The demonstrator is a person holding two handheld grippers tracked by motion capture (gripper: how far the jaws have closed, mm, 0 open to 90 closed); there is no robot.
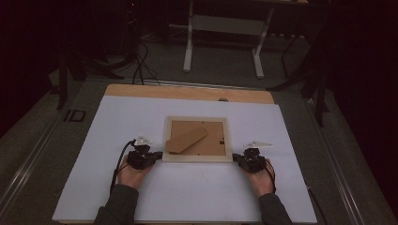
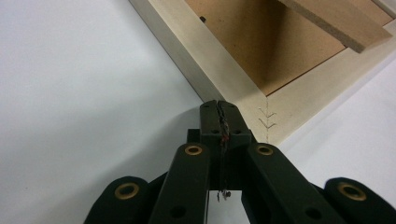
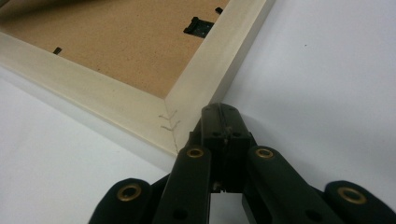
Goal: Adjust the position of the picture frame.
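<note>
- One frame [image 1: 197, 159] lies back-up near the middle of the white sheet [image 1: 141, 112], its near rail parallel to the sheet's near edge.
- One left gripper [image 1: 156, 155] sits at the frame's near-left corner; in the left gripper view its jaws are pressed together with nothing between them, tips [image 2: 219, 106] at the corner joint of the frame [image 2: 285, 112].
- One right gripper [image 1: 236, 159] sits at the near-right corner; in the right gripper view its jaws are likewise clenched and empty, tips [image 3: 219, 111] just beside the outer side of the frame [image 3: 121, 105].
- Whether either tip actually touches the wood is hard to judge; each appears to be at most in light contact.
- Open room: bare sheet runs wide to the left, right and near side of the frame; a narrower band lies behind it, ending at the tabletop strip [image 1: 187, 92].
- One brown backing board [image 1: 206, 140] fills the frame's recess; one stand flap [image 1: 186, 140] lies diagonally across it, its end raised in the left gripper view [image 2: 336, 21].
- One black hanger clip [image 3: 198, 26] is plain; smaller dark tabs along the rails are too small to count reliably.
- Two hands [image 1: 133, 174] hold the grippers; the forearms are cut off at the bottom edge.
- The room beyond the table is dark; one white stand [image 1: 225, 28] shows there.
</note>
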